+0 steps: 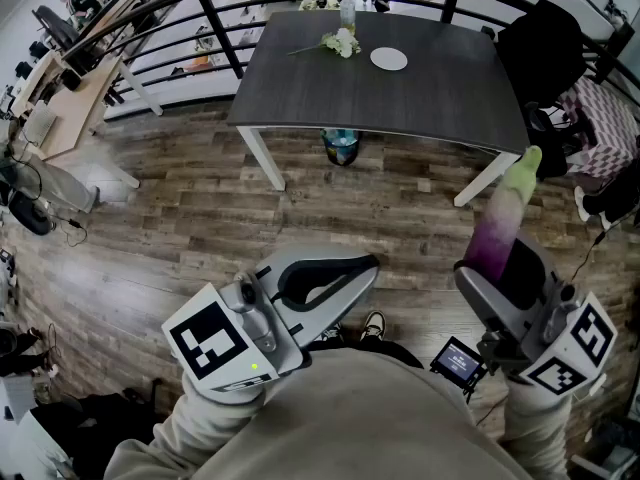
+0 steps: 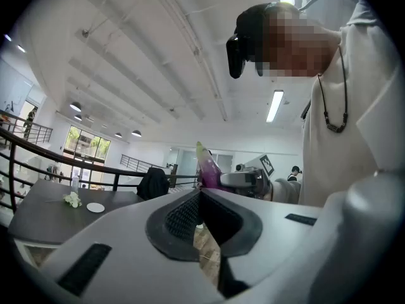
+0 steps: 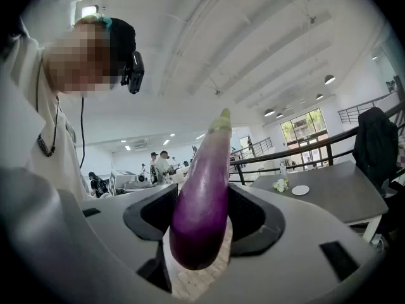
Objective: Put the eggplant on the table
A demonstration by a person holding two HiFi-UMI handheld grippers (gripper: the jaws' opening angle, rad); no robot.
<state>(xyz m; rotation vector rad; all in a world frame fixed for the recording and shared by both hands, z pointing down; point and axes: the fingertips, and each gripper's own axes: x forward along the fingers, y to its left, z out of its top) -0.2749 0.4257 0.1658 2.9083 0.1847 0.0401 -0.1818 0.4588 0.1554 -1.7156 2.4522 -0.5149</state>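
1. Eggplant (image 3: 201, 195) isn't on the table yet: it's in the right gripper (image 1: 500, 266), nearly upright, pale green tip up & leaning a bit right in the head view, fat purple end down btwn the jaws
2. Right jaws are spread wide & pinch that fat purple end from both sides; the pads touch the skin in the right gripper view
3. Left gripper (image 1: 368, 265) sits in front of the torso, jaws pressed together at the tips, nothing btwn them
4. Handling, my guess: the skin is glossy so prob slippery; looks firm w/ little give, not fragile, light to middling weight. Most of the length stands above the grip, so it could swing or slide if tipped fast
5. Where to hold: the thick lower part, as now, gives the pads the most surface; the thin green end would be a poor hold. It's round so it may roll, so best lay it sideways, low over the top, before letting go
6. Table (image 1: 440, 103) is well apart from the person, across wood floor (image 1: 200, 208); nothing stands btwn
7. On it: white plate (image 1: 389, 59), flowers (image 1: 342, 43), bottle (image 1: 347, 10), all toward the far edge; the near half is bare, so there's room
8. Around: railing (image 1: 205, 13) behind the table, dark jacket on a chair (image 1: 548, 43) by its far right corner, colourful pot (image 1: 340, 148) under it; none in the way, I'd say
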